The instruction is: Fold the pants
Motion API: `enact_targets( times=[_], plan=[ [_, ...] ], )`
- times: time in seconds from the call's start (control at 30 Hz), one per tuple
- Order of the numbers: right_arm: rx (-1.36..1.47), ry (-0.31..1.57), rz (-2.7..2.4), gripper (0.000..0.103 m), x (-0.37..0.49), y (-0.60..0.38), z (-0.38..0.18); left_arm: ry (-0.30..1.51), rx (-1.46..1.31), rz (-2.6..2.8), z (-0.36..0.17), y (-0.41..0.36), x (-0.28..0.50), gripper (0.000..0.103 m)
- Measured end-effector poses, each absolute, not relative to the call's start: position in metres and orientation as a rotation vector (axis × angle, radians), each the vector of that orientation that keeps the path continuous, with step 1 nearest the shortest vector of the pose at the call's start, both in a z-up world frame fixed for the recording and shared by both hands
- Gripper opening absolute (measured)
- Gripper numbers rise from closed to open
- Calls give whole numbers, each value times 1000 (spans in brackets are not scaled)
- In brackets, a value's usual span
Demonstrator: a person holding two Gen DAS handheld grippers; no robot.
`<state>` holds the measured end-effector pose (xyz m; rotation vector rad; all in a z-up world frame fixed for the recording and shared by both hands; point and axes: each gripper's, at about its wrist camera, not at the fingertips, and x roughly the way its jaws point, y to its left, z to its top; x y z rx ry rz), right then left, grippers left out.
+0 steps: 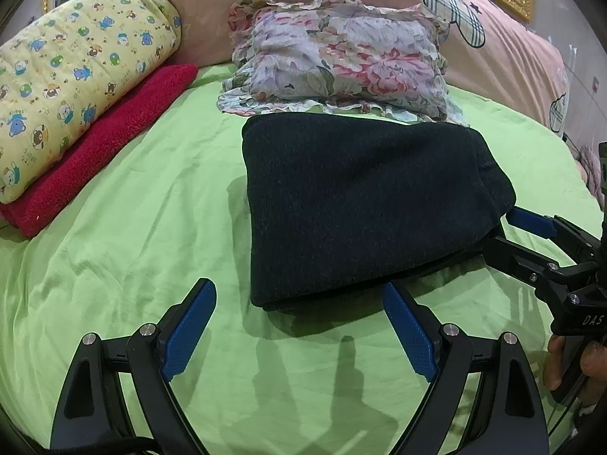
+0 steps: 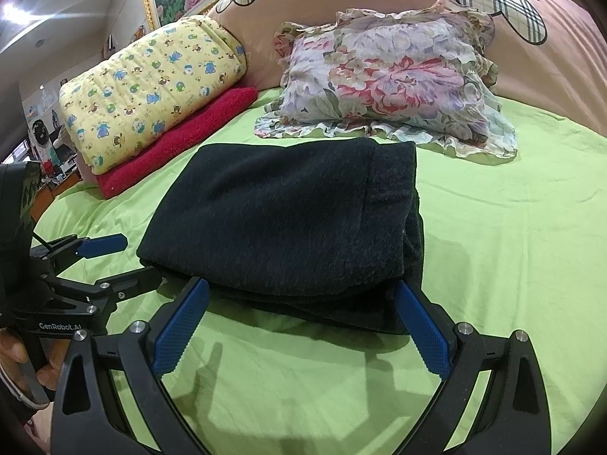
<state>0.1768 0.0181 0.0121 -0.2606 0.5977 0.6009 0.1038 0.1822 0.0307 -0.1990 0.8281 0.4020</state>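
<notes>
The dark navy pants (image 1: 364,204) lie folded into a thick rectangle on the green bedsheet (image 1: 151,227); they also show in the right wrist view (image 2: 288,220). My left gripper (image 1: 299,303) is open and empty, just in front of the pants' near left corner. It appears from the side in the right wrist view (image 2: 136,261), at the fold's left edge. My right gripper (image 2: 301,299) is open, its fingers either side of the pants' near edge. In the left wrist view the right gripper (image 1: 500,235) sits at the fold's right edge.
A floral pillow (image 1: 341,60) lies just behind the pants. A yellow bear-print quilt (image 1: 76,76) rests on a red towel (image 1: 102,148) at the left. A pink duvet (image 1: 493,38) runs along the back. Green sheet (image 2: 512,246) stretches right of the pants.
</notes>
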Motion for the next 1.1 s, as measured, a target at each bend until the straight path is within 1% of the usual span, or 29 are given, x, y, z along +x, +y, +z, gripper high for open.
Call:
enact_targets(
  times=[0.5,0.77,1.1],
  plan=[
    [-248,586,602,98,176,18,16,822,-193,405,34,182,107,90],
    [-231,561,589,98,180,17,27,778,-195,421,46,188,115,90],
    [-208,565,576,98,183,10,29,793,-211,409,48,187,119,90]
  ],
)
